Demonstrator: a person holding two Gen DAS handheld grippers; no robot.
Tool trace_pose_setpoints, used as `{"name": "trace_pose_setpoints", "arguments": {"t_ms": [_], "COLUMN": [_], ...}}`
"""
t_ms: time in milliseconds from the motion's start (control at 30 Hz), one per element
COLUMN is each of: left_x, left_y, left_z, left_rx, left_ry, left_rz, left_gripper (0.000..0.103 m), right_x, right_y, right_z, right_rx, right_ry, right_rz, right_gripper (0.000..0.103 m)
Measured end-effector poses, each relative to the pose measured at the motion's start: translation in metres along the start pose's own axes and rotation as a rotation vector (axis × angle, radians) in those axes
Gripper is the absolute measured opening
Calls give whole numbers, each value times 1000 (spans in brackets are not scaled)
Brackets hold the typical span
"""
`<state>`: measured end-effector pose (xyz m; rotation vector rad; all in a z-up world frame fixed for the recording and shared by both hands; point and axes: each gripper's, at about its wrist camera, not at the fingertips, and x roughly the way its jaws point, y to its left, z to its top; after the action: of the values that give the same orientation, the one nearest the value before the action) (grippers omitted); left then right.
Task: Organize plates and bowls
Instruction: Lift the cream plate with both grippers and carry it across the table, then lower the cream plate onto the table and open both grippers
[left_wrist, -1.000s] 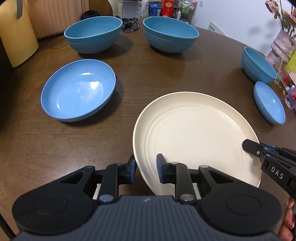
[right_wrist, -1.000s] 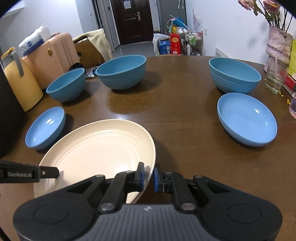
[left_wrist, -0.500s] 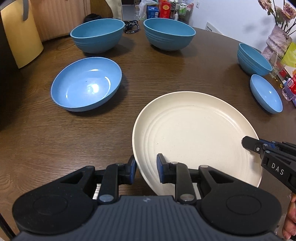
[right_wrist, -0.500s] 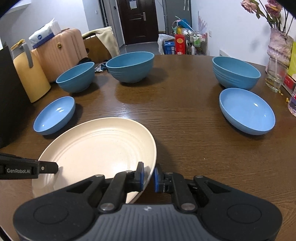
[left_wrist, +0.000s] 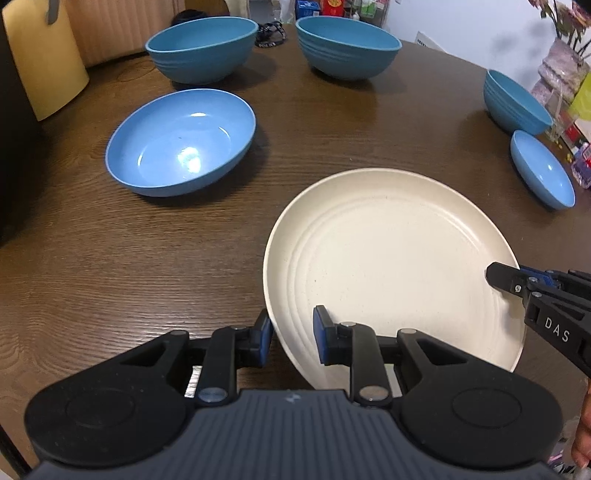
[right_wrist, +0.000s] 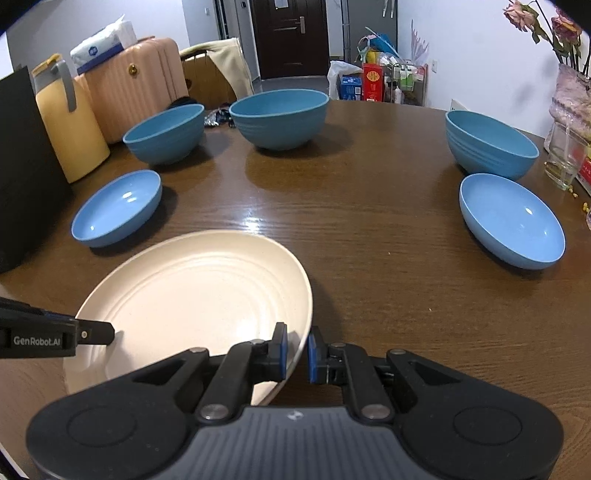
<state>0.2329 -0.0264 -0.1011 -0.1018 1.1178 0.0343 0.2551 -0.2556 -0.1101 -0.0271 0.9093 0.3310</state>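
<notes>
Cream plate (left_wrist: 388, 266) carried between both hands, low over the wooden table (left_wrist: 129, 258); left gripper (left_wrist: 291, 338) clamped on its left rim, right gripper (right_wrist: 296, 349) clamped on the opposite rim; blue bowls lie ahead, the shallow bowl (left_wrist: 181, 142) nearest on the left.

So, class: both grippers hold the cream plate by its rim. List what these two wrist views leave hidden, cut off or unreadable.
- Cream plate, left wrist view: near edge hidden behind the left gripper.
- Whether the plate rests on the table: its underside shows in neither view.
- Right gripper, left wrist view: body cut off by the frame edge.
- Box labels behind the table, right wrist view: too small to read.
</notes>
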Motion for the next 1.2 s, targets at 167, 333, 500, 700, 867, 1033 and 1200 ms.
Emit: {"name": "trace_pose_setpoints", "arguments": {"t_ms": [167, 333, 500, 700, 867, 1033, 1200], "left_x": [6, 7, -10, -53, -76, -86, -97], "left_y": [-6, -9, 2, 28, 47, 67, 88], "left_z": [-1, 0, -4, -16, -24, -32, -41], "left_rx": [44, 43, 0, -81, -130, -145, -138], "left_ry": [15, 22, -42, -163, -211, -209, -219], "left_rz": [-2, -17, 2, 32, 48, 55, 69], "left_gripper": [23, 29, 71, 103, 103, 103, 103], "right_x": [8, 11, -3, -29, -43, -48, -51], "right_y": [-5, -8, -8, -2, 12, 31, 55], "right_z": [-2, 0, 6, 12, 13, 11, 6], "right_rx": [14, 21, 17, 0, -15, -12, -7], "right_ry": [30, 55, 14, -29, -45, -49, -48], "right_rz": [-20, -30, -56, -64, -70, -66, -61], "right_gripper": [11, 15, 66, 102, 103, 103, 103]}}
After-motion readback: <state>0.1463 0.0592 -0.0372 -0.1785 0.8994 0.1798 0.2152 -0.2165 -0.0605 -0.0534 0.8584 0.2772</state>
